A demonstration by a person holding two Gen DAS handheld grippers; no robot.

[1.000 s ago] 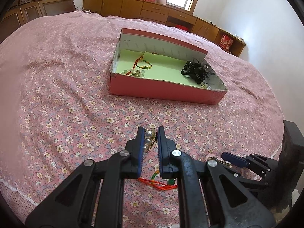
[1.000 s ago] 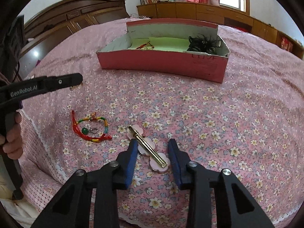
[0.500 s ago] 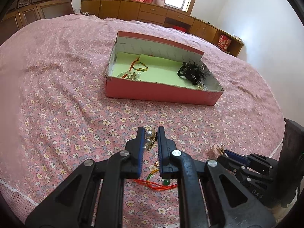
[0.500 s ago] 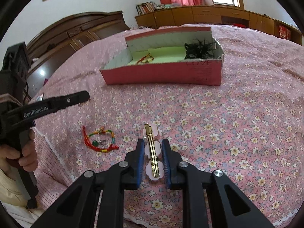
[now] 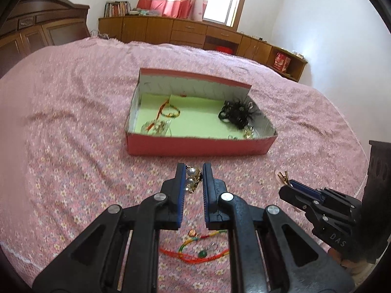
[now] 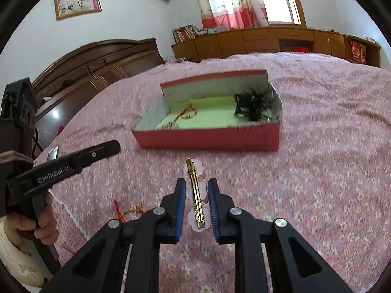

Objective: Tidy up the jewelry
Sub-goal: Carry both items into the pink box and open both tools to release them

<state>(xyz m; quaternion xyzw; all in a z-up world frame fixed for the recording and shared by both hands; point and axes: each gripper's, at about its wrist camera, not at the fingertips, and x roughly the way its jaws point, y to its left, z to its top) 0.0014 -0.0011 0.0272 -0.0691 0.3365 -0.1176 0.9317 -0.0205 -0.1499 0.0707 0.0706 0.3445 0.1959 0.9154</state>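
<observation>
My left gripper [image 5: 193, 171] is shut on a pearl ornament [image 5: 191, 178], held above the floral bedspread. My right gripper [image 6: 196, 188] is shut on a gold hair clip with pale pink flowers [image 6: 196, 195], lifted off the bed. Ahead of both lies the open pink box [image 5: 195, 145] with a green floor, holding a red braided bracelet [image 5: 169, 111], a black feathered piece [image 5: 238, 113] and small shiny items. A red and green cord bracelet [image 5: 195, 250] lies on the bedspread under my left gripper. The right gripper [image 5: 287, 186] also shows in the left wrist view.
The pink floral bedspread [image 6: 317, 171] spreads wide around the box. A dark wooden headboard [image 6: 97, 66] stands at the left and low wooden cabinets [image 5: 195, 31] line the far wall. A person's hand [image 6: 36, 222] grips the left tool's handle.
The right gripper closed on the flowered hair clip and lifted it off the bedspread. Both grippers have risen, and the left still carries the pearl ornament.
</observation>
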